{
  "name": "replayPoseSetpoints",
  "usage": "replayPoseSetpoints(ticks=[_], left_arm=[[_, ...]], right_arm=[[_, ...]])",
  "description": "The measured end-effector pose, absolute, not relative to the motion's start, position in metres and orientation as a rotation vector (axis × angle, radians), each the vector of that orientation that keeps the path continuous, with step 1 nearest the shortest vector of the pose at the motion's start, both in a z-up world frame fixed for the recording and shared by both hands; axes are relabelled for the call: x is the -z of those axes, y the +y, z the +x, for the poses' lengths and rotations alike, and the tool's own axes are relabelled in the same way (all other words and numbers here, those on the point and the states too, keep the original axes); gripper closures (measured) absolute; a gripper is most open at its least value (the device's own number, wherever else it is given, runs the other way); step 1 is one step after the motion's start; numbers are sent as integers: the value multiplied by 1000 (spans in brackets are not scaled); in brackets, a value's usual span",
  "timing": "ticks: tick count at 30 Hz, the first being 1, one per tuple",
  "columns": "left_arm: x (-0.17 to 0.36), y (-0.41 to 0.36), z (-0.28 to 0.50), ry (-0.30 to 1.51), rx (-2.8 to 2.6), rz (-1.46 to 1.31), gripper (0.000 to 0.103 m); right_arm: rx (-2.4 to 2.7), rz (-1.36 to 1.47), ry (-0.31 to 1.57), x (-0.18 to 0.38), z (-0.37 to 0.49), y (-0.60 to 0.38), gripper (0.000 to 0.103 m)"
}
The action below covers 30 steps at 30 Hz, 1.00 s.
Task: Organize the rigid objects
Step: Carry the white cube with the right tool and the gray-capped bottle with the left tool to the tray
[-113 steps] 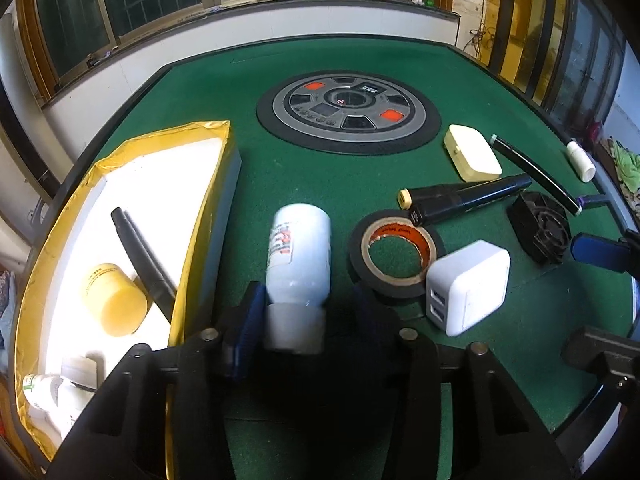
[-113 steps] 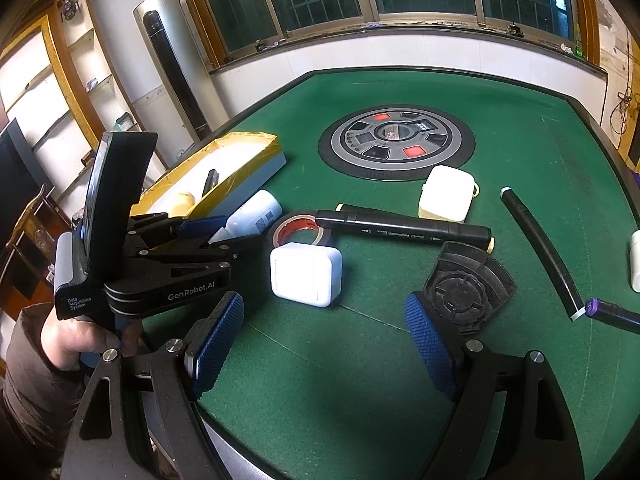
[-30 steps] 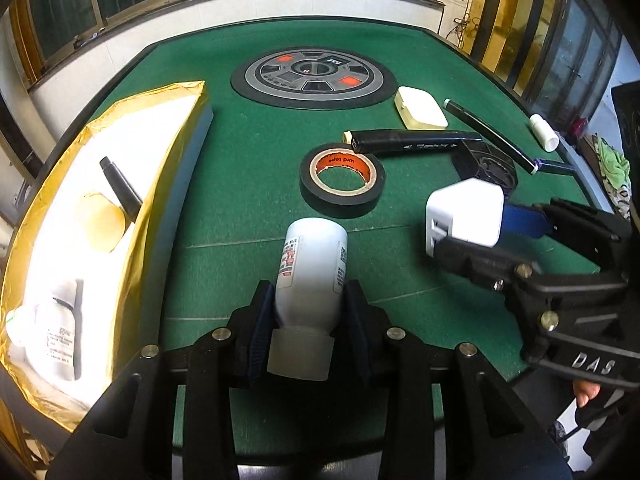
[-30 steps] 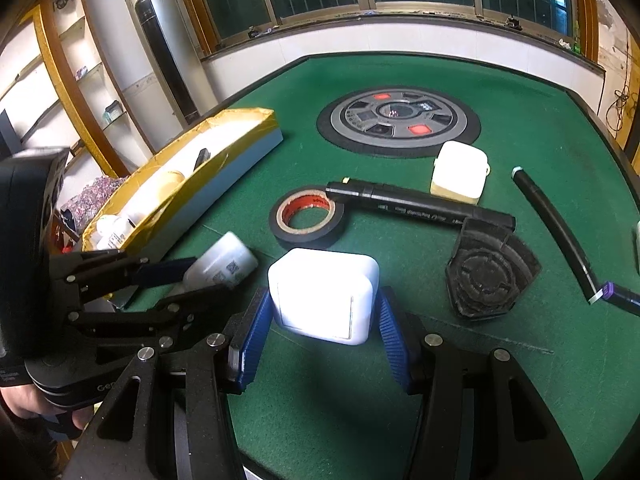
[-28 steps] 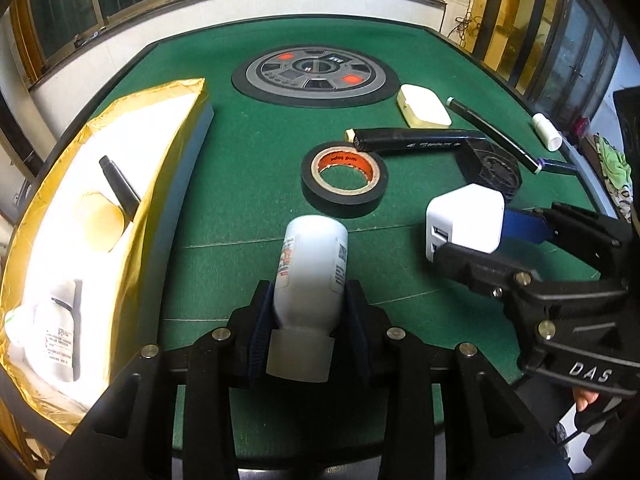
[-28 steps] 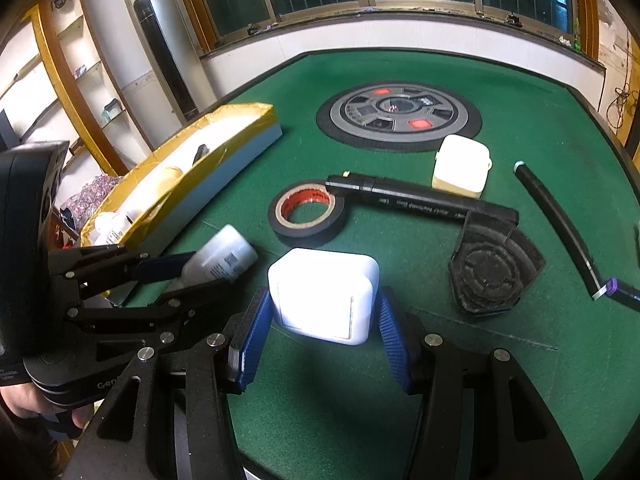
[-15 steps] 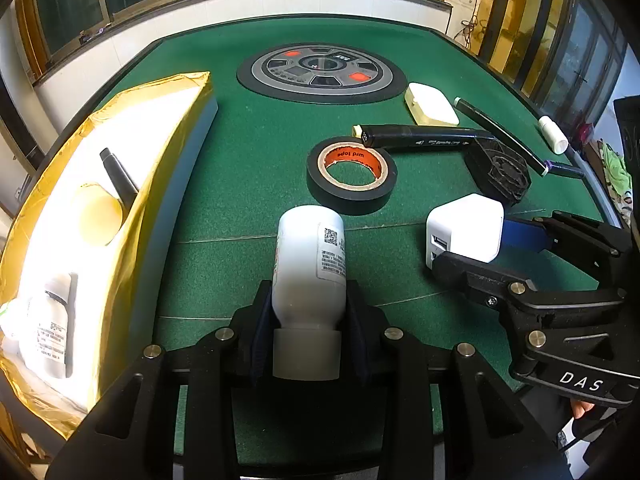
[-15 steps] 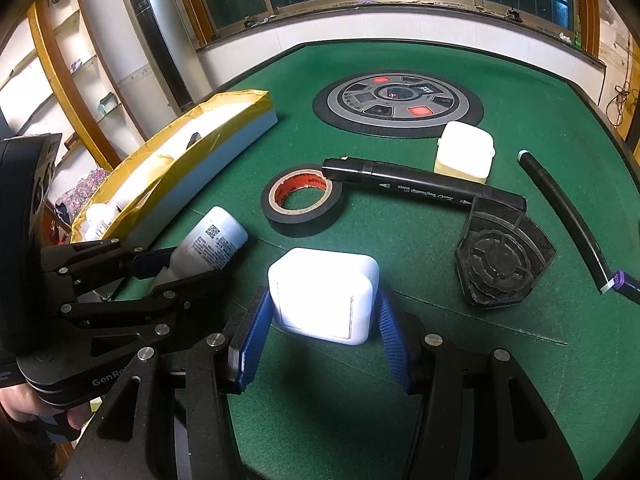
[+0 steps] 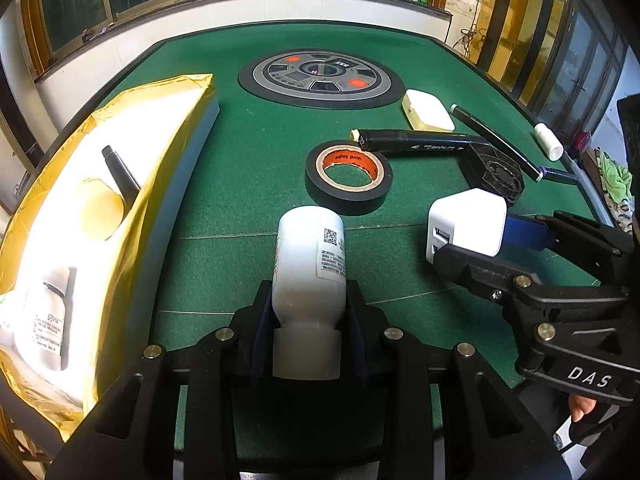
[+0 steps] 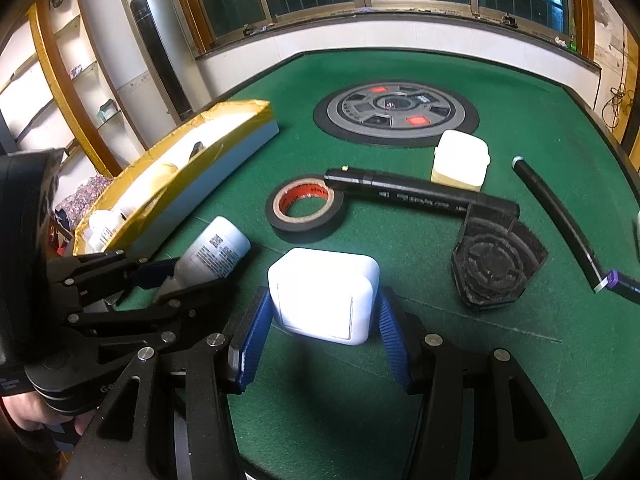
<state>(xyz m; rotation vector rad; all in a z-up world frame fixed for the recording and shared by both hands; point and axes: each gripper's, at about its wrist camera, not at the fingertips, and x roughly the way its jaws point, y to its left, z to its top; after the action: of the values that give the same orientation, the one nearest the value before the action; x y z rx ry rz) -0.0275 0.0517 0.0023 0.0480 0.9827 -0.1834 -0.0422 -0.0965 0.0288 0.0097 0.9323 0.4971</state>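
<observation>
Bottle [image 9: 310, 264] and charger [image 10: 324, 296] sit clamped between jaws.

The right claw [image 10: 322, 330] grips a white charger [image 10: 324, 296]. At ten o'clock, the left claw [image 10: 170, 276] holds a white bottle [image 10: 214, 254]

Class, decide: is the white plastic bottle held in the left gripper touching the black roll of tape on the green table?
Apart. The left wrist view shows green felt between the white plastic bottle in the left gripper and the black roll of tape.
</observation>
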Motion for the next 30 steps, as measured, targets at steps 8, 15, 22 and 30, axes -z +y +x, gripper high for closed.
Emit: replayPoseSetpoints(ticks=[8, 15, 22, 30], left_arm=[[-12, 50, -29, 961, 185, 57, 71], [-14, 46, -29, 949, 183, 66, 71], [-19, 45, -34, 926, 164, 86, 71], [-25, 44, -34, 909, 157, 96, 71]], right_arm=[[-498, 5, 911, -38, -41, -95, 55], [-497, 3, 905, -41, -43, -96, 55], [-496, 5, 894, -44, -43, -97, 55], [-502, 4, 890, -46, -43, -95, 55]])
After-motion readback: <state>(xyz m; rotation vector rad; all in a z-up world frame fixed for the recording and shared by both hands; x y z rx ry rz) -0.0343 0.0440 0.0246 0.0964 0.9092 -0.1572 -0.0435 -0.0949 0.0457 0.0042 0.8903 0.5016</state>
